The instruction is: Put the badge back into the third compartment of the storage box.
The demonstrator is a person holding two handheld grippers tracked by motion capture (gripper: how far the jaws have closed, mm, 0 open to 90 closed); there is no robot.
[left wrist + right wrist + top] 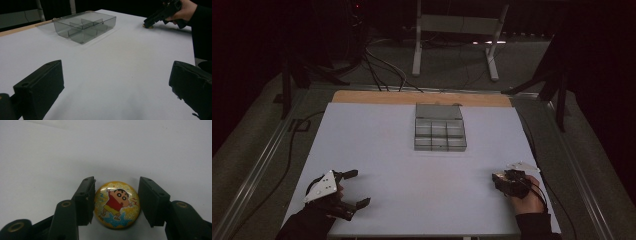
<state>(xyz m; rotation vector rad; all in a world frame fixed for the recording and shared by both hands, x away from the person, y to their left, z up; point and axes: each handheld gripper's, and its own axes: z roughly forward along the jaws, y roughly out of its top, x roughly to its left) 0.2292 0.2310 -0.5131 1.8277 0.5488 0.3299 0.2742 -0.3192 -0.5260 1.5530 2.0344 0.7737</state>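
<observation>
— What else sat on the desk (377, 150)?

— A clear grey box with compartments (439, 127) stood toward the far middle, well apart from both hands. Beyond the desk's far edge lay cables (382, 67) on the floor and a white frame (457, 35). Nothing lay between the box and either tool.

— And the tools?

— The left tool (357, 188) rested at the near left corner, its jaws spread wide with bare desk between them. The right tool (498, 180) was at the near right, its tips down at the desk.

— What did the close views add?

— The right gripper view showed a round cartoon badge (117, 204) lying flat on the desk between the right tool's jaws. The left jaw touched its rim; the right jaw stood just beside it, and whether it touched I couldn't tell. From above the badge was hidden under the tool. The left gripper view caught it as a small yellowish spot (149, 25) beneath the far tool's tips.
</observation>
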